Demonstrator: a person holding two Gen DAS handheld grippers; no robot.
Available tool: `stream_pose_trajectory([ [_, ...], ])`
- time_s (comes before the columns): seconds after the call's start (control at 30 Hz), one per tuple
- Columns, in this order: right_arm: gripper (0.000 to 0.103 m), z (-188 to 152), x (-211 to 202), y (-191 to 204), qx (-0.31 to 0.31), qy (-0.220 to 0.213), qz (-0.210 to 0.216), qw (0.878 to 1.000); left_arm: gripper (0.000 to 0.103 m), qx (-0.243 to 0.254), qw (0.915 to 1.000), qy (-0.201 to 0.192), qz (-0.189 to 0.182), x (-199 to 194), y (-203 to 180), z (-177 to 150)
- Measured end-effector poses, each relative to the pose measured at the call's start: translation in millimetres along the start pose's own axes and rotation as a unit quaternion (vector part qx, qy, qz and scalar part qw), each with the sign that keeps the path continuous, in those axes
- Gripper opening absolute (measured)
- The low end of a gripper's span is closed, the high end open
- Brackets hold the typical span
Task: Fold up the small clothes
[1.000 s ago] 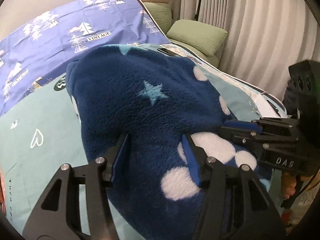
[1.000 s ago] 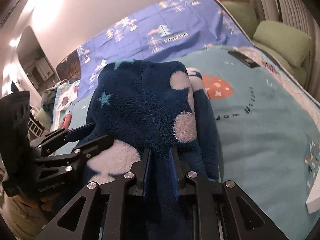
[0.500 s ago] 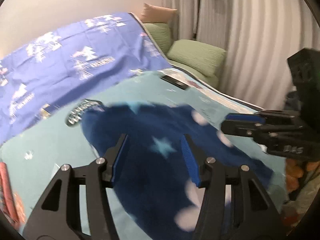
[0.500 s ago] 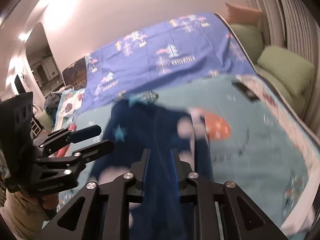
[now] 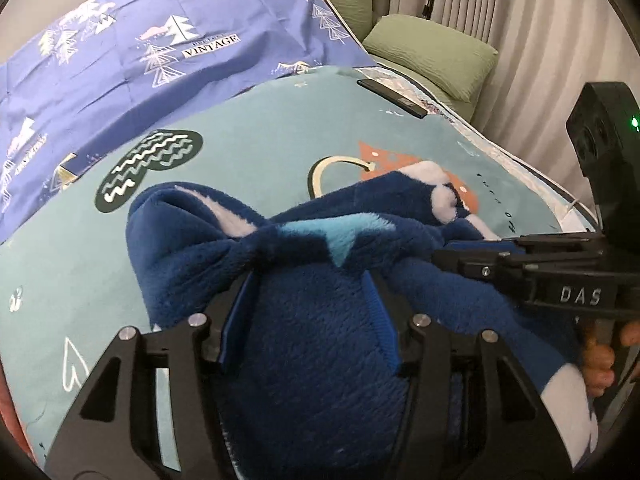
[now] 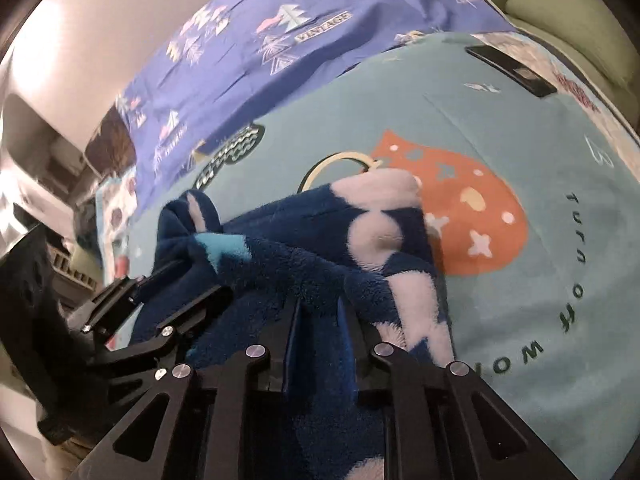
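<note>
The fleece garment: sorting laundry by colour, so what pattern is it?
Dark blue fleece with white spots and light-blue stars; clearest in the right wrist view.

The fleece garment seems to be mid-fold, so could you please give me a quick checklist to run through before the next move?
1. Left gripper clamped on the navy fleece garment: ok.
2. Right gripper shut on a fleece fold: ok.
3. Far end of the garment resting on the teal bedspread: ok.
4. Garment lying flat and smooth: not ok, it is bunched.
5. Black remote clear of the garment: ok.
6. Edges aligned underneath: cannot tell.
</note>
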State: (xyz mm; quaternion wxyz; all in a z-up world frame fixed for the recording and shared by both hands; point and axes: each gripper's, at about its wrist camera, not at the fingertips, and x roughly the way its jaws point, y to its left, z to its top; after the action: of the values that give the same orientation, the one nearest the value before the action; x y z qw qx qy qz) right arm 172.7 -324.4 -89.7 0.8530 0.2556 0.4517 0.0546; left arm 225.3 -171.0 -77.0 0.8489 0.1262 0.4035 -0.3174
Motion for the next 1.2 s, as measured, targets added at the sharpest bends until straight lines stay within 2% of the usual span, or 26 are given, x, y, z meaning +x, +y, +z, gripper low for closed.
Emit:
stream_pose_trajectory([
  [0.17,0.017,-3.8,-4.2,12.1,-0.026,-0.008,-0.024,0.999,0.056,0.0,0.9996,-0.027,0.006,-12.6,-0.7,-4.8],
  [0.3,0.02,-13.5,-46.1,28.1,-0.055,-0.038,-0.028,0.997,0.056,-0.012,0.9984,-0.055,0.011,-57.3,-2.3,-5.1],
  [0.4,0.022,-33.4,-94.5,41.9,-0.089,-0.072,-0.031,0.993,0.057,-0.008,0.9956,-0.087,-0.034,-103.8,-10.4,-18.3],
  [0.5,0.028,-62.6,-126.5,49.7,-0.108,-0.079,-0.013,0.991,0.07,0.021,0.9941,-0.097,-0.045,-134.5,-28.2,-40.4],
  [0.53,0.035,-77.4,-131.8,49.2,-0.108,-0.07,0.0,0.992,0.071,0.033,0.9939,-0.094,-0.046,-139.0,-35.9,-51.7],
  [0.57,0.043,-85.0,-129.9,50.8,-0.107,-0.061,0.003,0.992,0.071,0.038,0.9943,-0.085,-0.052,-136.6,-41.2,-59.7],
  [0.63,0.045,-104.4,-104.0,41.8,-0.091,-0.019,-0.01,0.996,0.073,0.04,0.9969,-0.031,-0.06,-107.7,-51.6,-77.1],
  [0.7,0.045,-115.4,-81.9,35.2,-0.087,-0.023,-0.027,0.996,0.077,0.044,0.9972,-0.046,-0.038,-86.4,-57.3,-88.4],
  [0.77,0.045,-120.0,-79.3,37.9,-0.101,-0.048,-0.048,0.993,0.077,0.033,0.9975,-0.052,-0.034,-86.2,-58.0,-86.9],
  [0.8,0.045,-120.3,-83.2,39.3,-0.094,-0.052,-0.051,0.993,0.077,0.022,0.9981,-0.046,-0.035,-89.4,-57.0,-83.9],
  [0.9,0.045,-126.1,-102.4,46.3,-0.104,-0.063,-0.06,0.991,0.077,0.031,0.9986,-0.042,-0.013,-106.5,-61.6,-83.2],
  [1.03,0.045,-145.5,-132.3,45.4,-0.107,-0.075,-0.05,0.99,0.076,0.022,0.9981,-0.055,-0.017,-134.3,-63.7,-97.7],
  [1.1,0.045,-158.0,-134.8,39.0,-0.106,-0.064,-0.048,0.991,0.077,0.019,0.998,-0.057,-0.018,-139.2,-65.9,-110.8],
  [1.2,0.045,-169.8,-114.4,25.2,-0.087,-0.03,-0.042,0.995,0.082,0.024,0.999,-0.035,-0.015,-120.2,-69.0,-123.3],
])
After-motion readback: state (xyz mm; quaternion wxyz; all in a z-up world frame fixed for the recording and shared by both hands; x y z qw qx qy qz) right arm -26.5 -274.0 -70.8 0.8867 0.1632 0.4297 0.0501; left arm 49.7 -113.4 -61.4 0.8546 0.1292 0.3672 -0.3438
